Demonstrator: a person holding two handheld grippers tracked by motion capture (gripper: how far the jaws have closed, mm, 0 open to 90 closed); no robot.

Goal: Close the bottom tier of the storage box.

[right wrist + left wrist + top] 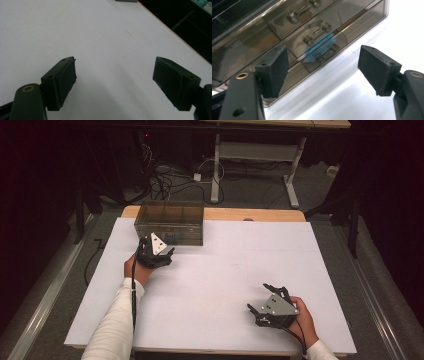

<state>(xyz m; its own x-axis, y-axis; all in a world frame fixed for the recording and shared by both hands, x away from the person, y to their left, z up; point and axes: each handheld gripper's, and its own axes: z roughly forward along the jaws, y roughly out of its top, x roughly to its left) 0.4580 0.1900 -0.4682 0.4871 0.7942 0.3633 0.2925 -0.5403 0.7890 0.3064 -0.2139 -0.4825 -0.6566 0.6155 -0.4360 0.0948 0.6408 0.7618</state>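
A smoky see-through drawer box (170, 222) stands at the back left of the white table (225, 265). My left gripper (158, 246) sits just in front of it, pointing at its front. In the left gripper view the box (287, 32) shows small drawers with metal handles (317, 31) and something blue (319, 50) inside one drawer. The left gripper (323, 67) is open, its pads apart from the box with nothing between them. My right gripper (257, 296) rests near the front right of the table. It (113, 75) is open over the bare white surface (75, 30).
A strip of wooden tabletop (240, 214) shows behind the white sheet. Beyond it are a desk's white legs (216, 170) and tangled cables (165, 177) on the floor. In the right gripper view the table's edge (175, 32) drops off to dark floor.
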